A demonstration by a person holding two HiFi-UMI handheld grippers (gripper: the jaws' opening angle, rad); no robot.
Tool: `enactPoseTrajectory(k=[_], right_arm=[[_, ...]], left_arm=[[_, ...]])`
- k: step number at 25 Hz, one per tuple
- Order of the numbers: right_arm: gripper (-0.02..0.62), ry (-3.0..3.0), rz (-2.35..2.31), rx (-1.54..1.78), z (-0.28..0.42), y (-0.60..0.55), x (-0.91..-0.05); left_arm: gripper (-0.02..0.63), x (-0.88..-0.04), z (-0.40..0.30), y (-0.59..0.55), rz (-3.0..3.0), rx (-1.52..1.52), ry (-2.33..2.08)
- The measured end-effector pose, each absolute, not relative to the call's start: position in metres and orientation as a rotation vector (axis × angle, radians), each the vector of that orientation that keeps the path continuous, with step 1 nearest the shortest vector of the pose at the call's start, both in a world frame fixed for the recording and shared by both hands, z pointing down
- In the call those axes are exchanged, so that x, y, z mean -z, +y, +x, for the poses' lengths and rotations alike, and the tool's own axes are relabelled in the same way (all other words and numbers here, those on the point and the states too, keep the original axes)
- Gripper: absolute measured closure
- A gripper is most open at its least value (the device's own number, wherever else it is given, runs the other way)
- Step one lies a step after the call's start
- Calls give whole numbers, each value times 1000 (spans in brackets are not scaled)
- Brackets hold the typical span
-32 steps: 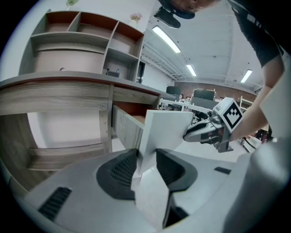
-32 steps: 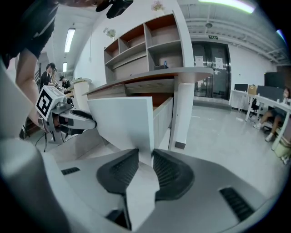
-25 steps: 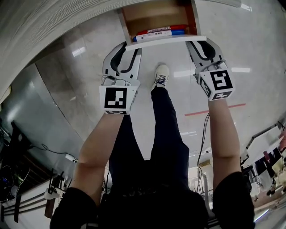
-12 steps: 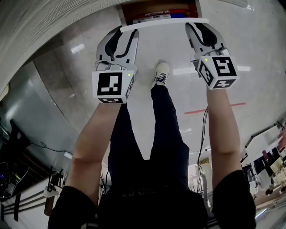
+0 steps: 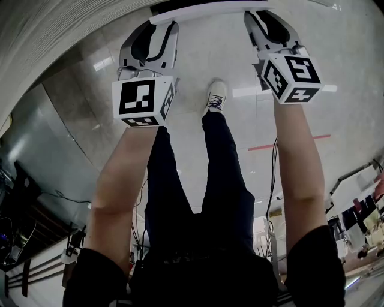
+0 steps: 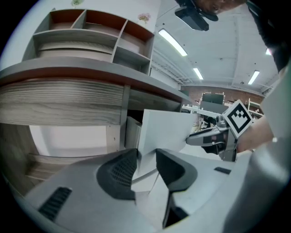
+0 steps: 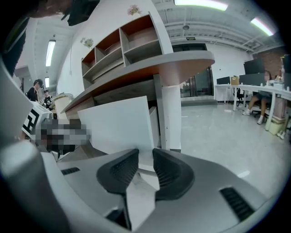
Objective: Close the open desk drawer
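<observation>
The white drawer front [image 5: 204, 13] shows as a thin strip at the top edge of the head view, almost under the desk top [image 5: 54, 36]. My left gripper [image 5: 157, 25] and right gripper [image 5: 259, 18] both have their tips against it, one near each end. In the left gripper view the panel [image 6: 168, 132] faces me and its lower corner sits at the gap of the left gripper [image 6: 146, 154], jaws apart. The right gripper [image 7: 145, 154] meets the panel [image 7: 118, 125] at its lower edge, jaws slightly apart, holding nothing. The drawer's inside is hidden.
A shelf unit [image 6: 91, 32] stands on the desk, and a white support [image 7: 172, 118] stands beside the drawer. My legs and a white shoe [image 5: 215, 99] are below the drawer on the glossy floor. A red floor line [image 5: 288, 144] lies to the right, cables and stands at the lower left.
The drawer has slid in under the desk; the red and blue items inside are no longer seen. Both grippers moved forward with the front, towards the frame's top.
</observation>
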State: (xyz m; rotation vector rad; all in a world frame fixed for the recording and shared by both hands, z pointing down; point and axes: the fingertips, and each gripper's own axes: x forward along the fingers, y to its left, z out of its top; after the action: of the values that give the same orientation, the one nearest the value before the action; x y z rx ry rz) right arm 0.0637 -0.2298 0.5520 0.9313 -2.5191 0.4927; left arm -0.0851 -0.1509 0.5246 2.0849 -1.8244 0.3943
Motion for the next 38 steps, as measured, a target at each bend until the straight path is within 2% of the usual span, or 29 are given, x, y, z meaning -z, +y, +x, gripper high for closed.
enactPoseTrajectory(k=[17, 28, 35, 36, 37, 38], right_arm=[[480, -2480, 1076, -586, 44, -274, -547], [479, -2476, 1100, -604, 47, -268, -547], [480, -2440, 1175, -746, 44, -270, -551], [483, -2442, 1176, -766, 44, -267, -550], [513, -2449, 1168, -787, 44, -261, -547], [547, -2466, 1149, -809, 43, -253, -542]], left_arm=[[463, -519, -105, -193, 1934, -295, -1929], [465, -520, -102, -186, 1909, -282, -1952], [465, -517, -101, -172, 1885, -268, -1931], [465, -515, -96, -166, 1896, -268, -1917], [478, -513, -92, -159, 1908, -264, -1900], [517, -510, -88, -153, 1920, -255, -1881]])
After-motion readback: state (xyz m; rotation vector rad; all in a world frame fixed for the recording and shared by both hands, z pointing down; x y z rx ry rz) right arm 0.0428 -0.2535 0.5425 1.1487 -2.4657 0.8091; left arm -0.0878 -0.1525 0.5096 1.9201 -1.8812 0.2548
